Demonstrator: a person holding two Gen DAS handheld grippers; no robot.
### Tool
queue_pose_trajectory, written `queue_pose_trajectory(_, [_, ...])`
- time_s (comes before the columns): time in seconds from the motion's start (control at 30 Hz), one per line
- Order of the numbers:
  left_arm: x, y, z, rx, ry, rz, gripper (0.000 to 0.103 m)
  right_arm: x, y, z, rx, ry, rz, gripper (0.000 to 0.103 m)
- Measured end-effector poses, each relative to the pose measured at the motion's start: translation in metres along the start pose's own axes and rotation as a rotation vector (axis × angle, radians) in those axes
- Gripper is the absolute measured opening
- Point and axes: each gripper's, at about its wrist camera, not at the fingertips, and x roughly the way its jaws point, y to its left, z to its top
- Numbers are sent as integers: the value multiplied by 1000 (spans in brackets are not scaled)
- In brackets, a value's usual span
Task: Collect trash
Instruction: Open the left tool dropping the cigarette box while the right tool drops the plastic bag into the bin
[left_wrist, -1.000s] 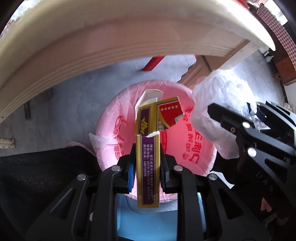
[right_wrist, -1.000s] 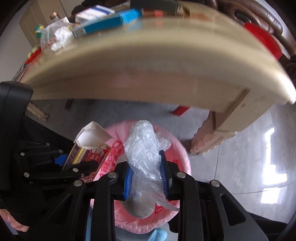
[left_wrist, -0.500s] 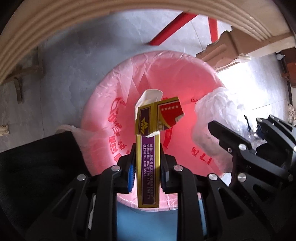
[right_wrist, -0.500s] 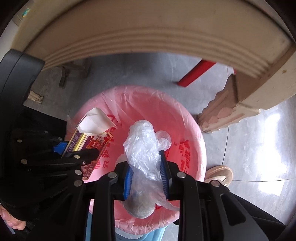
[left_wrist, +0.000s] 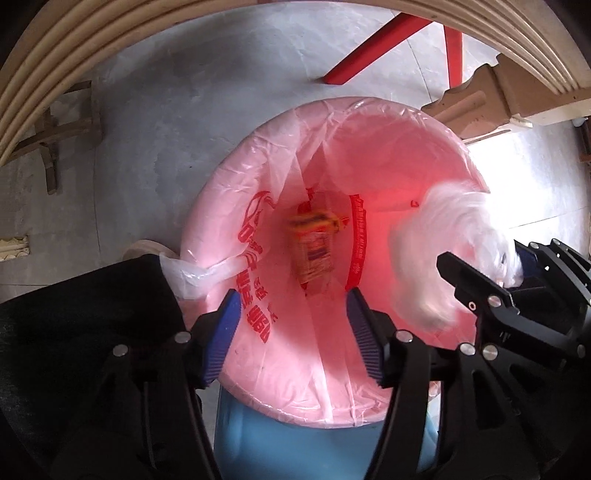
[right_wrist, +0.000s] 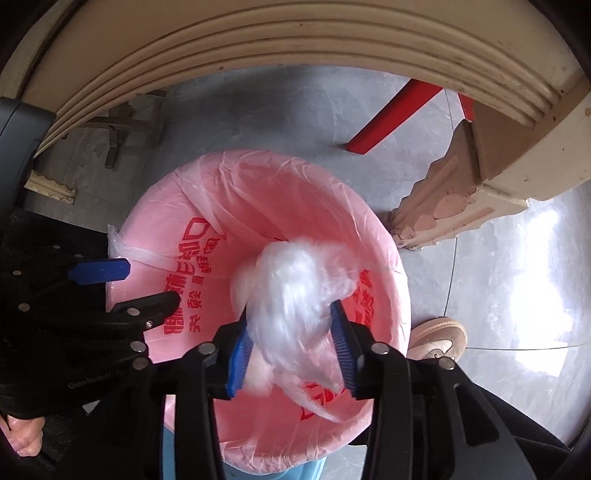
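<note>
A bin with a pink liner (left_wrist: 229, 206) (right_wrist: 155, 221) stands on the floor right under both grippers. My left gripper (left_wrist: 293, 332) points down over it, jaws opening, with nothing between the blue pads (left_wrist: 225, 328). The yellow and purple carton (left_wrist: 314, 247) is loose below them, blurred, inside the liner. My right gripper (right_wrist: 291, 350) hangs over the bin's right half, jaws opening. A clear crumpled plastic bag (right_wrist: 295, 295) (left_wrist: 443, 229) is still between its pads, blurred and slipping. Each gripper shows in the other's view: the right gripper (left_wrist: 484, 254), the left gripper (right_wrist: 144, 286).
The cream table's curved edge (right_wrist: 295, 40) overhangs the bin, with its carved leg (right_wrist: 461, 184) to the right. Red stool legs (left_wrist: 373, 48) stand behind on the grey floor. A person's shoe (right_wrist: 439, 336) and dark trouser leg (left_wrist: 74, 314) flank the blue bin body (left_wrist: 295, 443).
Both grippers sank closer to the bin. The left jaws spread and the carton dropped out into the liner. The right jaws widened and the plastic bag started to slide.
</note>
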Motion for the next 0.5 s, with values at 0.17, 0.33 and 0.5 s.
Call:
queue_pose_trajectory(0.17, [-4, 2, 0, -9, -29, 22, 65, -3, 0, 1, -5, -12, -3, 51])
queue_pose_trajectory(0.33, [-10, 4, -1, -7, -39, 28, 66, -4, -3, 1, 6, -11, 4, 51])
queue_pose_trajectory(0.5, [-11, 4, -2, -12, -49, 36, 66, -6, -4, 0, 14, -17, 7, 51])
